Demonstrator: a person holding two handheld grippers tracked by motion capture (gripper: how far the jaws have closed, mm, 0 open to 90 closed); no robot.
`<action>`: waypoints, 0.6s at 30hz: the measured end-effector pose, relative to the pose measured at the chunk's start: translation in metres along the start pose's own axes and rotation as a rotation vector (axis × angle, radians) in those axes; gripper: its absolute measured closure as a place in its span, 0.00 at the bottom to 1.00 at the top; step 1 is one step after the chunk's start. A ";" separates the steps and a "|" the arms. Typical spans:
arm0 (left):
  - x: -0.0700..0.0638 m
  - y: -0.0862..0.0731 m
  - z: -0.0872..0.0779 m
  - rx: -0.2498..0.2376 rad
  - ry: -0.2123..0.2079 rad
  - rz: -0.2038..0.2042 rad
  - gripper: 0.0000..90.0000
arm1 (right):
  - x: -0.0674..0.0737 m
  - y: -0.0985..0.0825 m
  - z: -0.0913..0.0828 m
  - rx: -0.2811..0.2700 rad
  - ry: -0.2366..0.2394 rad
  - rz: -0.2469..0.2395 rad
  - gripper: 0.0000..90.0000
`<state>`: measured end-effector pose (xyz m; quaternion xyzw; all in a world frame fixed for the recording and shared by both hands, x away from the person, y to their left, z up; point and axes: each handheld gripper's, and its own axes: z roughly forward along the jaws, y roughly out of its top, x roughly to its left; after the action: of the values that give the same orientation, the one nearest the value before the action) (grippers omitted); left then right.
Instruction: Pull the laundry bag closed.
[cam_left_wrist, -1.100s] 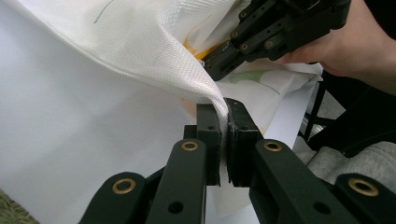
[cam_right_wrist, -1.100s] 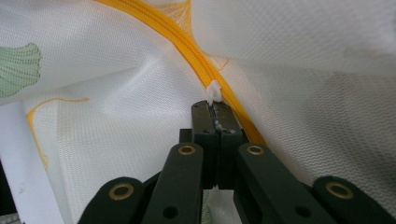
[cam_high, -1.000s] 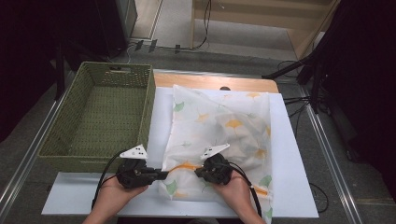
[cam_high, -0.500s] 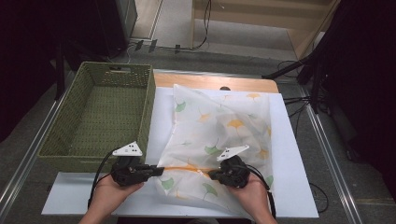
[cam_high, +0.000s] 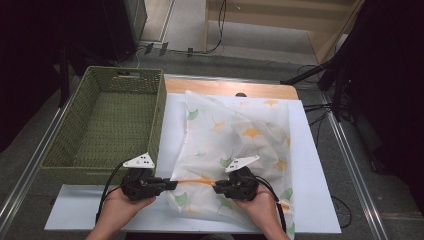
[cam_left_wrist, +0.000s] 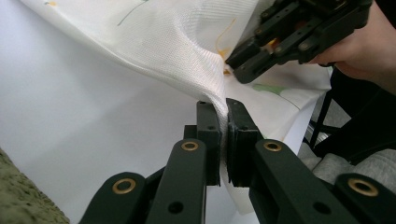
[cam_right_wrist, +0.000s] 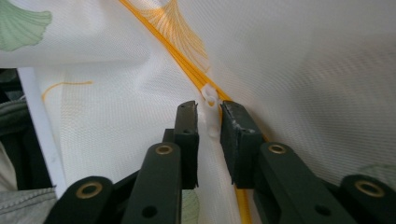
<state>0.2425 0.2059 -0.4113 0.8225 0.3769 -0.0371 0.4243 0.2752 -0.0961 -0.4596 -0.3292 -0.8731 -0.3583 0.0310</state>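
Note:
A white mesh bag (cam_high: 235, 135) printed with green and orange leaves lies on the white board (cam_high: 305, 165). An orange zipper (cam_high: 195, 181) runs along its near edge. My left gripper (cam_high: 172, 184) is at the bag's near left edge, shut on a fold of the mesh (cam_left_wrist: 223, 116). My right gripper (cam_high: 217, 187) faces it from the right, along the zipper. Its jaws have just been opening and stand a little apart (cam_right_wrist: 209, 114). The white zipper pull (cam_right_wrist: 211, 100) sits loose between them on the orange zipper (cam_right_wrist: 187, 60). The left gripper view shows the right gripper (cam_left_wrist: 236, 63) close by.
A green woven basket (cam_high: 160, 115) stands left of the bag, touching the board's left side. A wooden tabletop strip (cam_high: 225, 89) runs behind the board. Cables and dark stands lie on the floor beyond and to the right.
The right gripper slid right along the zipper, then came back slightly left, and its jaws have parted around the pull. The visible orange zipper stretch grew longer. The left gripper stayed put.

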 end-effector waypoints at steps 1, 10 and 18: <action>-0.001 0.000 0.001 0.002 0.001 0.002 0.96 | 0.000 0.001 0.003 0.006 -0.004 -0.004 0.83; 0.000 0.000 0.000 -0.005 -0.003 -0.001 0.96 | 0.011 0.001 0.013 0.011 -0.110 -0.072 0.96; 0.003 -0.001 -0.001 -0.004 0.012 -0.006 0.96 | 0.016 0.003 0.011 0.047 -0.106 -0.079 1.00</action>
<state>0.2438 0.2084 -0.4127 0.8207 0.3819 -0.0329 0.4237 0.2669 -0.0788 -0.4610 -0.3123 -0.8939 -0.3208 -0.0218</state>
